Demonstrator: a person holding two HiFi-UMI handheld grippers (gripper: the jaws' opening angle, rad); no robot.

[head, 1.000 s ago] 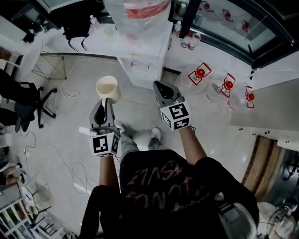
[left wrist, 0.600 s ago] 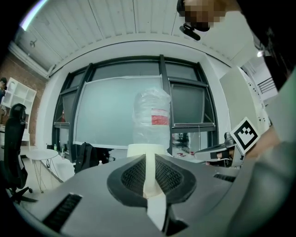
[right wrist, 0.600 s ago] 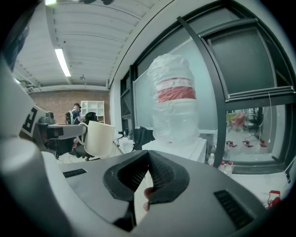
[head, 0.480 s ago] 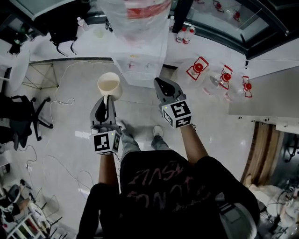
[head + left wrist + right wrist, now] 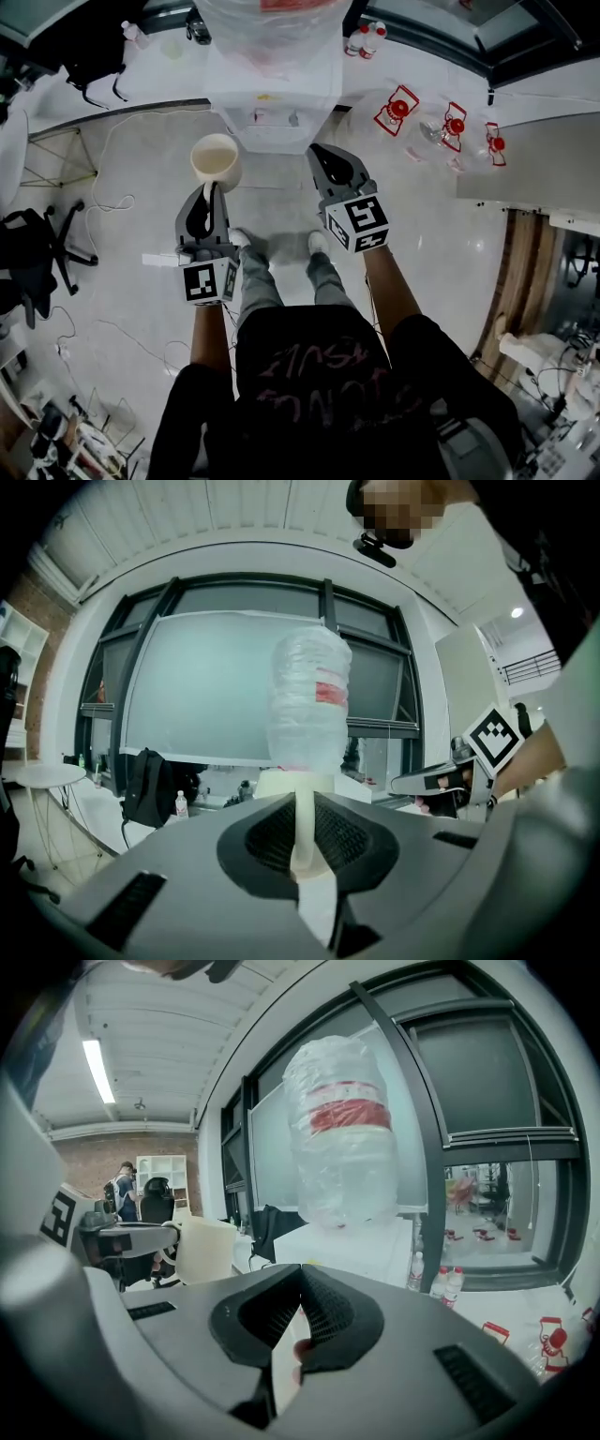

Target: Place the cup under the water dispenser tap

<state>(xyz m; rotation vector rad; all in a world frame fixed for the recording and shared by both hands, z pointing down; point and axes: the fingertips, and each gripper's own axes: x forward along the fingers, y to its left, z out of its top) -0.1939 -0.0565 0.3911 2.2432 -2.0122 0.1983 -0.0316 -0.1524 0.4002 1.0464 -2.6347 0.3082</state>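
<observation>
A cream cup (image 5: 216,161) hangs upright over the floor, and my left gripper (image 5: 212,190) is shut on its handle. In the left gripper view the handle (image 5: 302,829) stands pinched between the dark pads, with the cup's body (image 5: 281,782) just beyond. The white water dispenser (image 5: 274,98) stands straight ahead with a clear bottle (image 5: 267,23) on top and small taps (image 5: 258,117) on its front; the cup is short of it and a little left. My right gripper (image 5: 325,161) floats beside the cup, shut and empty, its tips (image 5: 300,1274) meeting.
Clear bags with red tags (image 5: 401,108) lie on the floor to the right. Small water bottles (image 5: 364,37) stand behind the dispenser. A dark backpack (image 5: 94,47) rests on a white table at the left, an office chair (image 5: 37,253) further left. Cables run across the floor.
Both grippers have moved forward toward the dispenser, which now stands closer. The cup has stayed in the left gripper's grip, and the right gripper has stayed shut.
</observation>
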